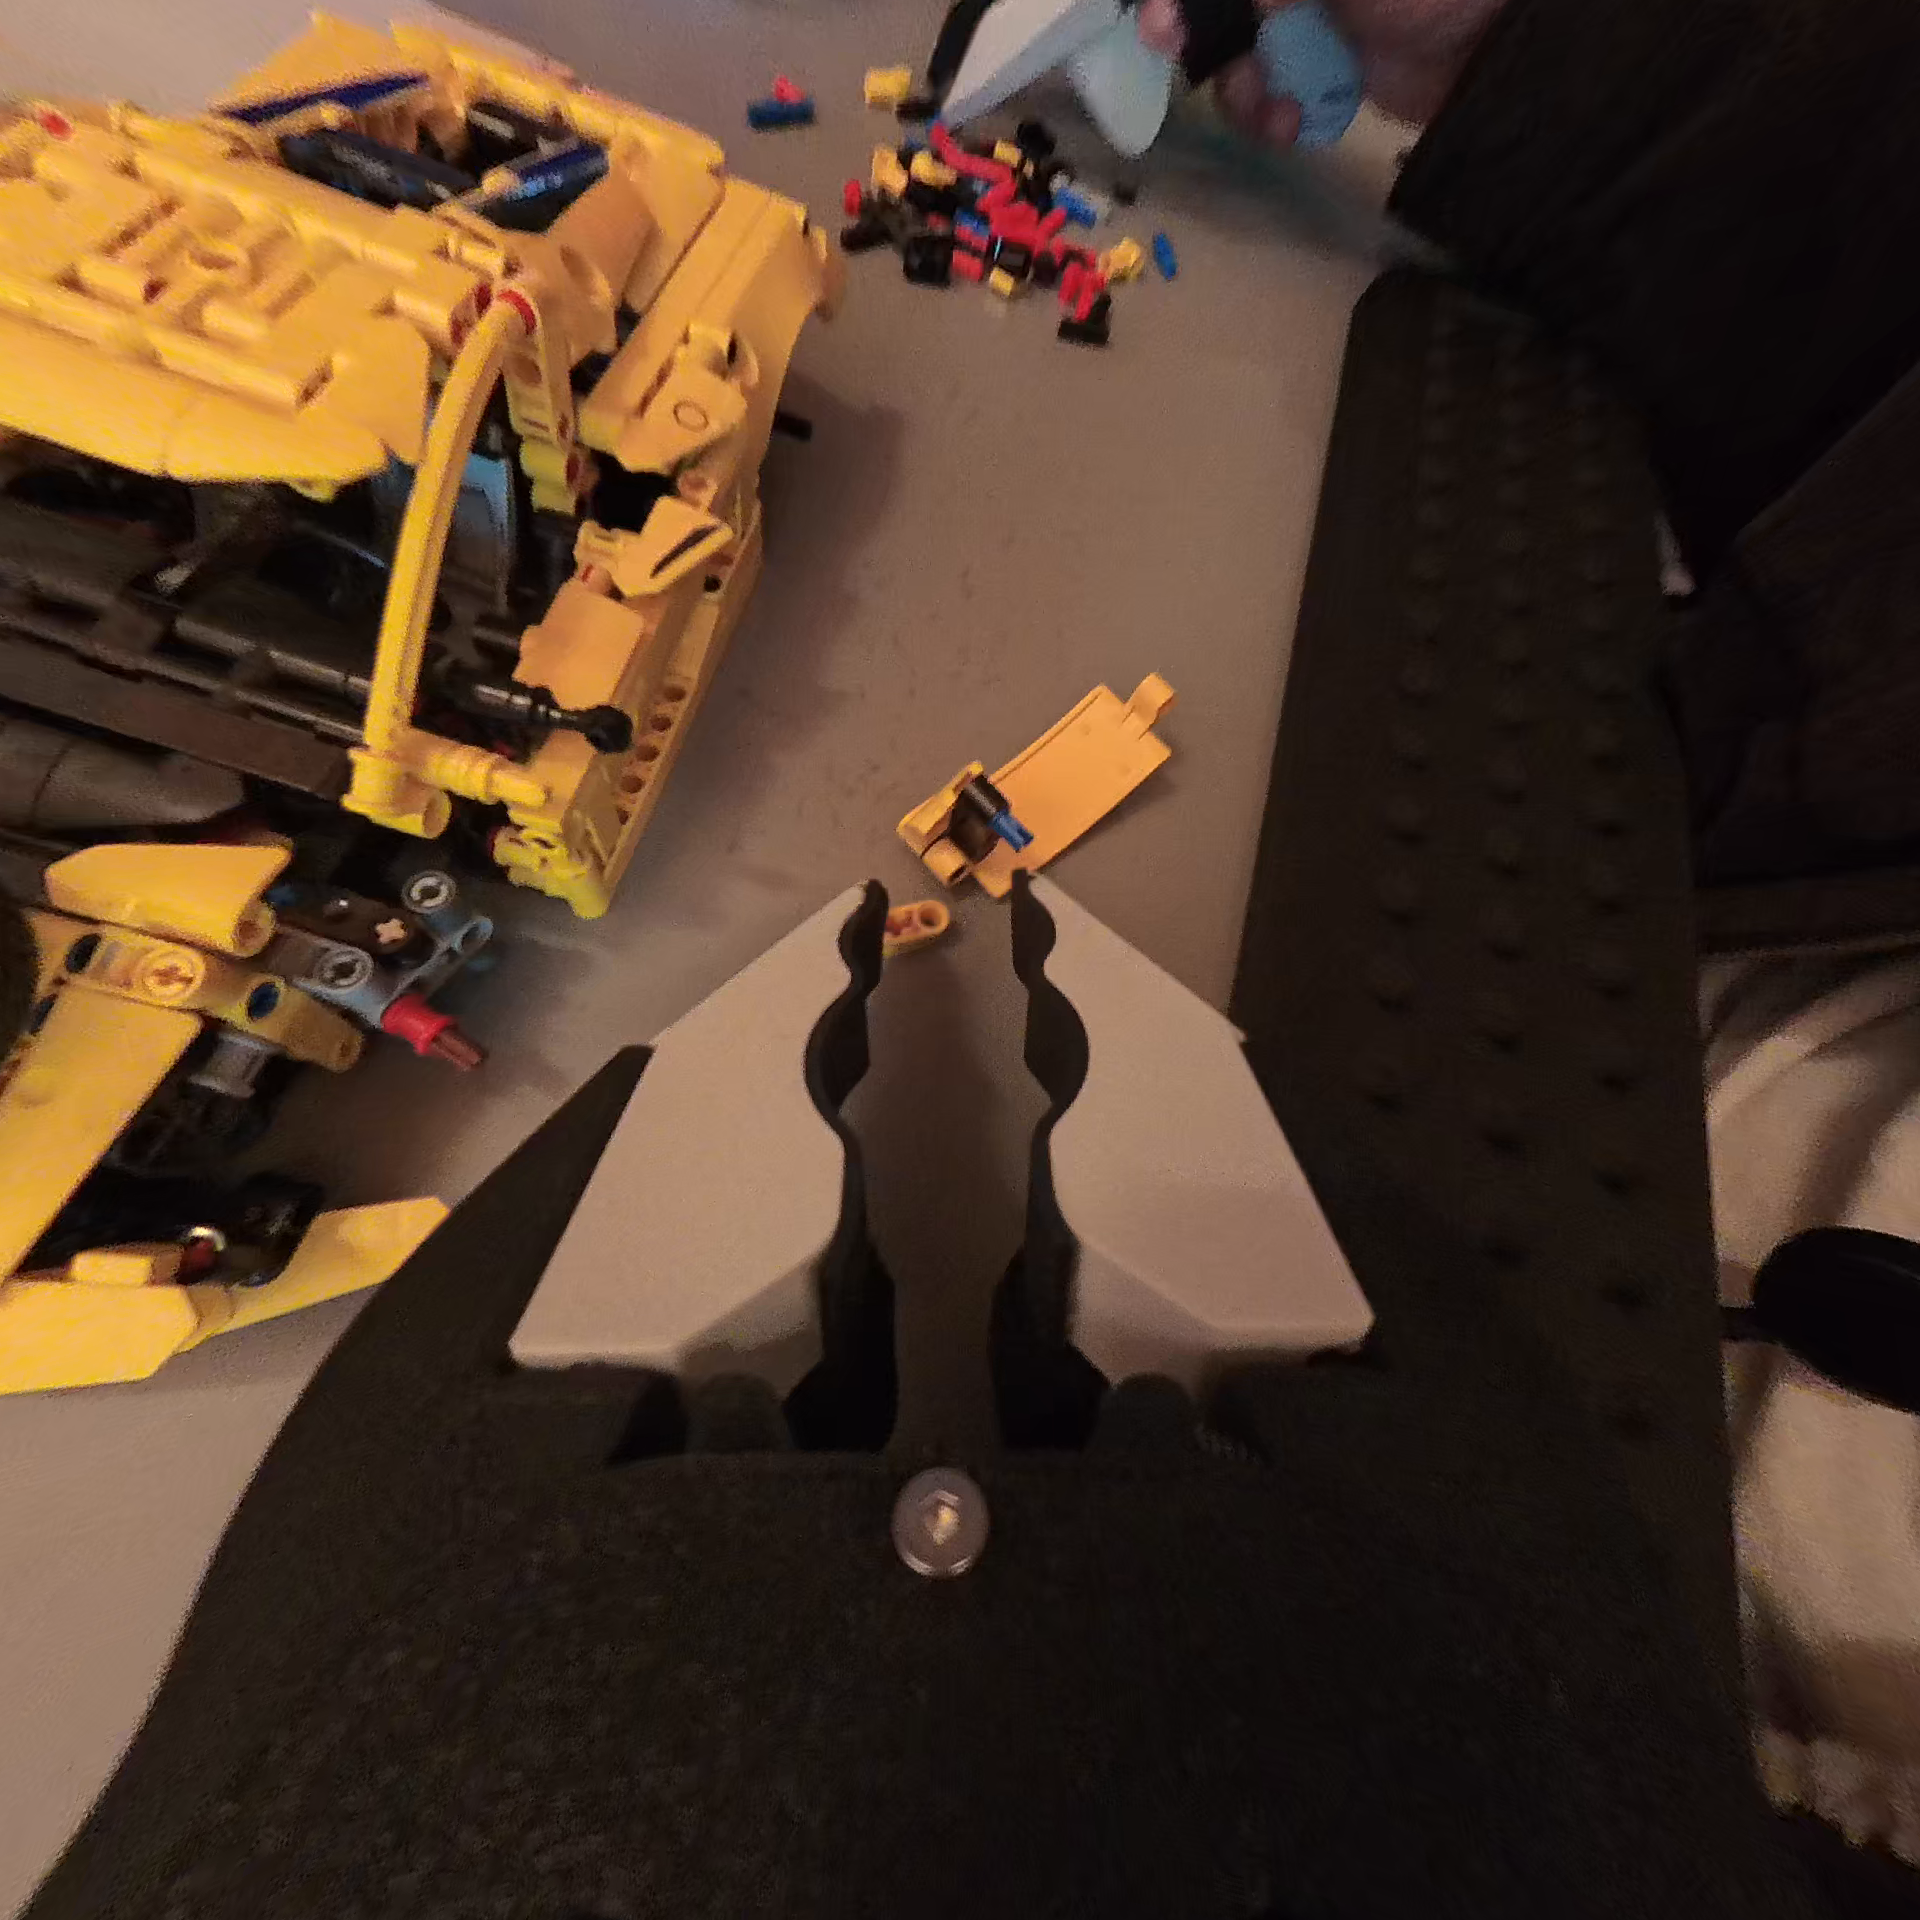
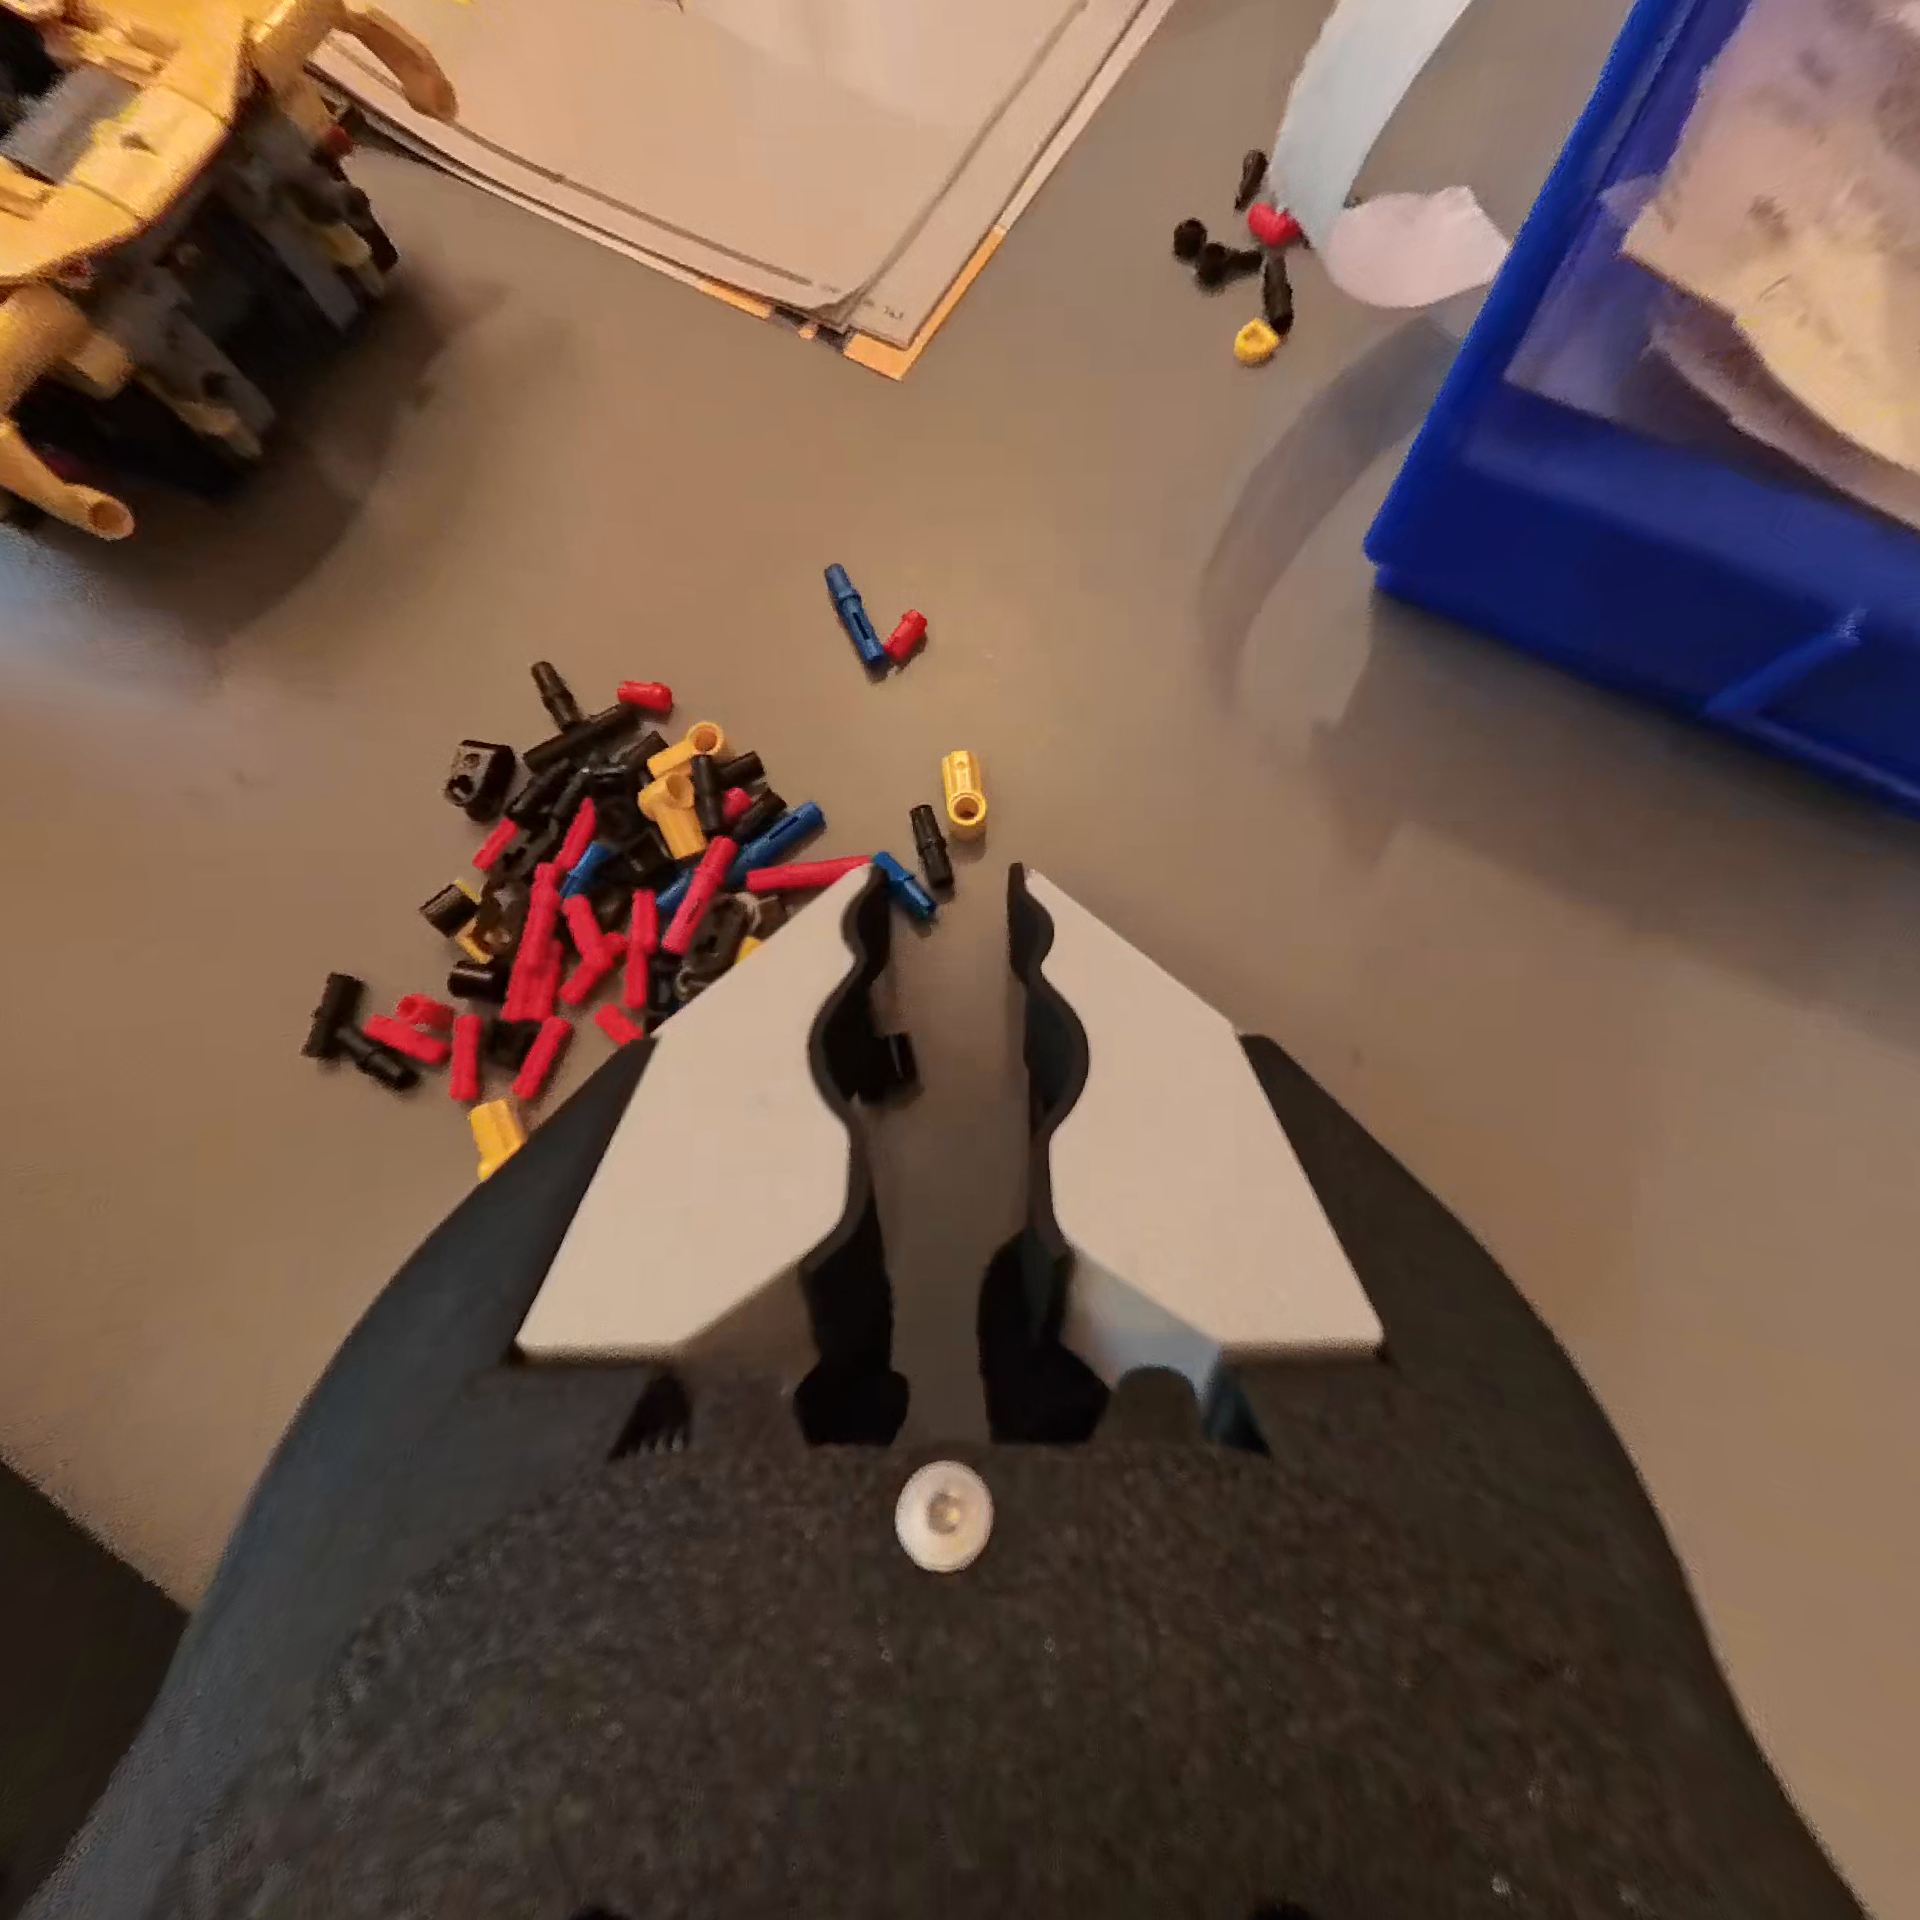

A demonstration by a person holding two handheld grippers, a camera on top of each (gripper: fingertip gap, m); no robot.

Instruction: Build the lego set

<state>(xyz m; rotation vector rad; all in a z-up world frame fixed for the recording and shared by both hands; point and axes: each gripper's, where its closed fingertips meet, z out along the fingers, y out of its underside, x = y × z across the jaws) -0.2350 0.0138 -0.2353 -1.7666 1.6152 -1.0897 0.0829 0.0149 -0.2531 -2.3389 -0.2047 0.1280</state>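
A large yellow lego car (image 1: 343,447) lies at the left of the grey table; its edge shows in the right wrist view (image 2: 114,239). My left gripper (image 1: 943,891) is open and empty, just short of a yellow panel with a black and blue pin (image 1: 1039,795). A small yellow connector (image 1: 914,923) lies by its left fingertip. My right gripper (image 2: 948,878) is open and empty over the table, at the right edge of a pile of red, black, blue and yellow pins (image 2: 603,894). A blue pin (image 2: 906,883) lies at its left fingertip. The pile also shows in the left wrist view (image 1: 997,223).
A blue bin (image 2: 1683,436) stands at the right. Paper instruction booklets (image 2: 790,145) lie at the back. A few loose pins (image 2: 1247,260) and a blue and red pair (image 2: 873,623) lie apart. A dark cushioned edge (image 1: 1475,831) runs along the table's right side. The left gripper's tips are roughly 30 centimeters from the right gripper's.
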